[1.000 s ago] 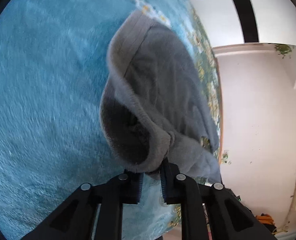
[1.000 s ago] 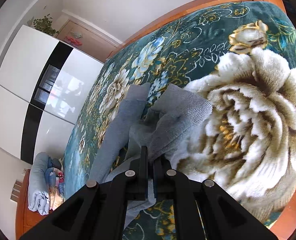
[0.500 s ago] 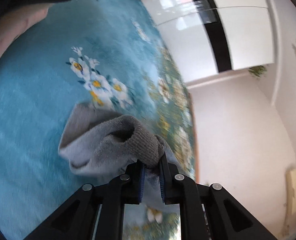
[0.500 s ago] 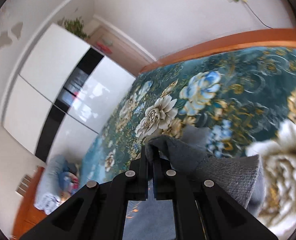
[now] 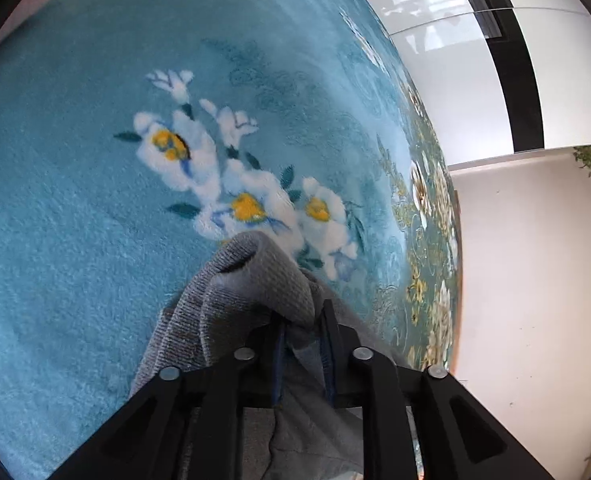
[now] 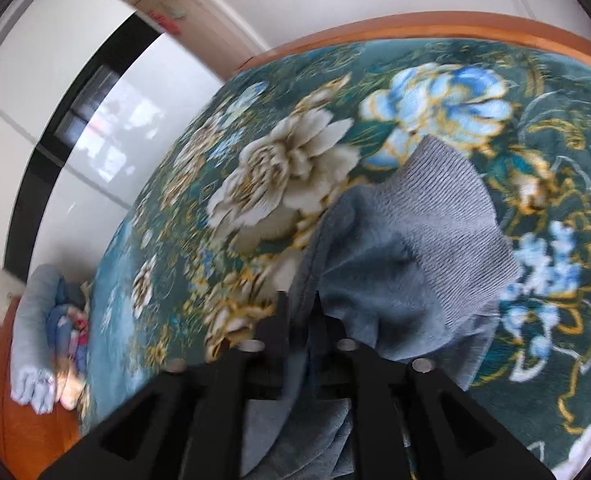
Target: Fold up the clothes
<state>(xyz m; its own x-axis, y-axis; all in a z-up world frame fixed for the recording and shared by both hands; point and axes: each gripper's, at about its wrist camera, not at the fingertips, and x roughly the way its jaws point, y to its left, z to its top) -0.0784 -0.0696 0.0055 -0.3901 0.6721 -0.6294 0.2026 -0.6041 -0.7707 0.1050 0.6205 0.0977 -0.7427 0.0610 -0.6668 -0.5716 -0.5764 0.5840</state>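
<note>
Left gripper [image 5: 301,322] pinching a ribbed edge of the grey garment [image 5: 251,284]; right gripper [image 6: 298,304] clamped on another edge of it [image 6: 415,248]. Both ends lifted just above the floral blanket [image 5: 95,240]. Likely mid-carry toward a fold; next, laying the cloth flat and aligning edges.

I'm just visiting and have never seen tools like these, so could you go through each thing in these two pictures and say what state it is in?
Left gripper: shut on the grey knitted garment.
Right gripper: shut on the same garment.
Grey knitted garment: bunched, unfolded, ribbed cuff spread on the blanket.
Teal floral plush blanket: spread flat over the bed.
White glossy wardrobe: doors closed.
</note>
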